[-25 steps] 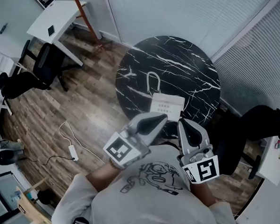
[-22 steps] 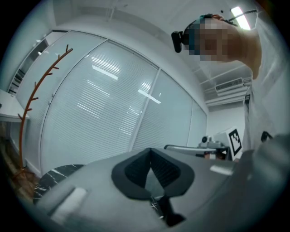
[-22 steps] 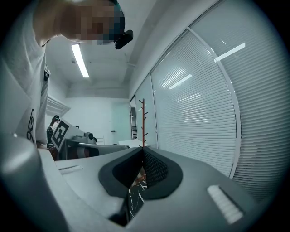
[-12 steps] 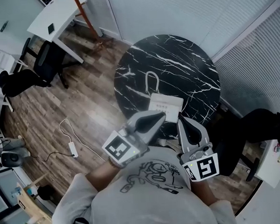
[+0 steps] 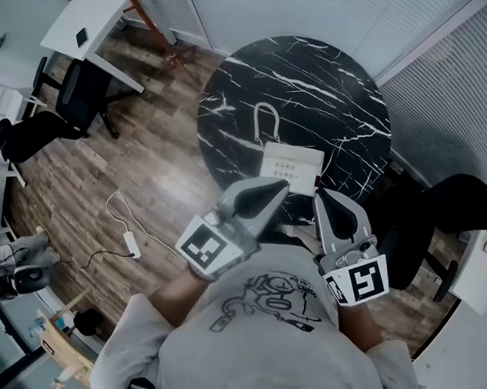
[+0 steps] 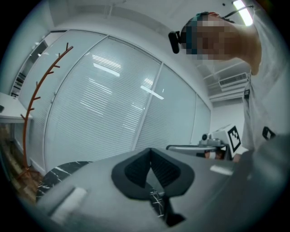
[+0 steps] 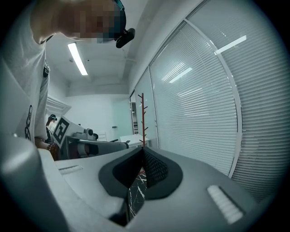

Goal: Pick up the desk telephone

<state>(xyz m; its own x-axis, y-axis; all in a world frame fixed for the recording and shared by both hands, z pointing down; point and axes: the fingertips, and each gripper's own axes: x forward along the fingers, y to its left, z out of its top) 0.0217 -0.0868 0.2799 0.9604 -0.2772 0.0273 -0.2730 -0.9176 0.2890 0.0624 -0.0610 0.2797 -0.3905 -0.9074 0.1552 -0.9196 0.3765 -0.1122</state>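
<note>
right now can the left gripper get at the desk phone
Probably yes: the left gripper hangs close to the telephone with nothing between them, but its jaws are shut and must open first.

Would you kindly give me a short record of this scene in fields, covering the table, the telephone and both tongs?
table: round, black marble
desk telephone: white, lying on the table's near side, not gripped
cord: white loop on the table beyond the telephone
left tongs: shut, nothing between them
right tongs: shut, nothing between them
task stage: telephone not yet picked up
</note>
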